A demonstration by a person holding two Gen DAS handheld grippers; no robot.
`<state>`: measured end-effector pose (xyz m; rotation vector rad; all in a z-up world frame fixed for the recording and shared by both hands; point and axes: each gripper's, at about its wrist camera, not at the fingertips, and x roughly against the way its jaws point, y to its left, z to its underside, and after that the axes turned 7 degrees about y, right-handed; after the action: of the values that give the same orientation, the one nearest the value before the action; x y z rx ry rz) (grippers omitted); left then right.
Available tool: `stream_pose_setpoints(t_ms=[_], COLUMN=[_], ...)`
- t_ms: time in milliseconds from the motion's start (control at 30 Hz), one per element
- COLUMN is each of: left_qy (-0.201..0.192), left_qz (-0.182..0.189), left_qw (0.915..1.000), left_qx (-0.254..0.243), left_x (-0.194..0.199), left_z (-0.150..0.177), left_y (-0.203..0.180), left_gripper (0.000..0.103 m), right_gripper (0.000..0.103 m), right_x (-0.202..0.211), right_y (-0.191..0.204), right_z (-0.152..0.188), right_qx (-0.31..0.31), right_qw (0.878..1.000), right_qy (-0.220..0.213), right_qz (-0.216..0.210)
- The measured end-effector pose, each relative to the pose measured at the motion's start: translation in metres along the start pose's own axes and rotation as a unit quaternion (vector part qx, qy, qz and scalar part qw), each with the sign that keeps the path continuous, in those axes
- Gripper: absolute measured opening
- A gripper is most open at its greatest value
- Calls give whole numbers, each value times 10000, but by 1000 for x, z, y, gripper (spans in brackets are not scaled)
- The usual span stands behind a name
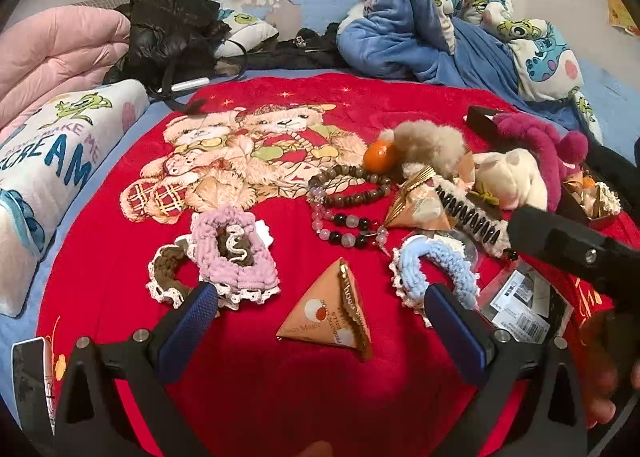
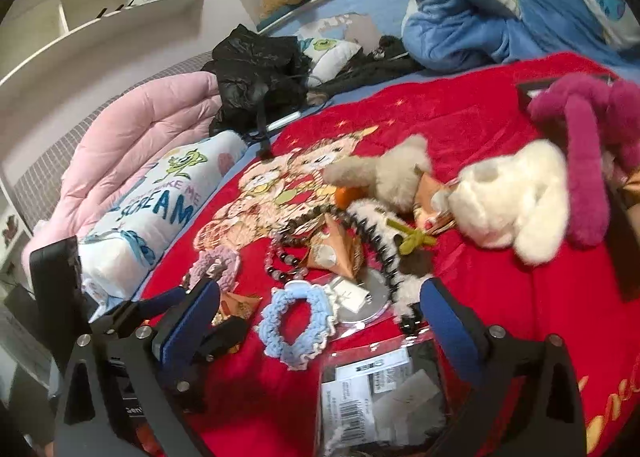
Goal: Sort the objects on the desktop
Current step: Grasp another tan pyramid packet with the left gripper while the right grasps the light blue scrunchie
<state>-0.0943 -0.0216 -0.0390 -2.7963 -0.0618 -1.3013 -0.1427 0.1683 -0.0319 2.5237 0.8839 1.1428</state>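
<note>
Hovering wide open and empty, the left gripper (image 1: 320,309) brackets the triangular snack packet (image 1: 332,313) on the red blanket (image 1: 248,377); this looks like the approach step of a pick, with nothing yet gripped. The packet lies flat, apex pointing away from the camera, its long axis running roughly along the fingers, its crimped gold seam down the right edge. Taking the packet as landmark: the pink scrunchie (image 1: 232,253) lies beyond and to its left, the blue scrunchie (image 1: 436,273) beyond and to its right, the bead bracelets (image 1: 348,209) farther behind. Closing would likely call for lowering until both pads straddle the packet's sides. The right gripper (image 2: 320,321) is likewise spread wide, holding nothing, above a clear barcoded bag (image 2: 380,389), near the blue scrunchie (image 2: 294,323).
</note>
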Motion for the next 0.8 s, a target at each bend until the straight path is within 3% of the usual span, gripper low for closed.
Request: stream_pose_setpoints(t_ms=[267,333,400,500,800], left_qy=[732,692,746,789,804], left_qz=[-452,-557,-559,-449,-485], left_qw=[9963,9960,9956,9958,9956], left_qx=[49,-25,-21,76,57], left_x=[-35,-34,-36,-38,-39], left_z=[1,2,3,3,2], left_y=[0,-3,-3,2,-1], left_gripper=[103,103,103,103,103], right_gripper=[76,70,54,40,24], right_x=[-22,-28,-33,-41,-45], right_y=[3,5,8,11,3], right_z=[6,9,11,13,13], right_qx=[90,160,239,276,109], right_qw=[9986,9980,9972,9963,9959], right_qy=[493,586,683,809,898], right_qz=[-183,-165,-172,-91,-27])
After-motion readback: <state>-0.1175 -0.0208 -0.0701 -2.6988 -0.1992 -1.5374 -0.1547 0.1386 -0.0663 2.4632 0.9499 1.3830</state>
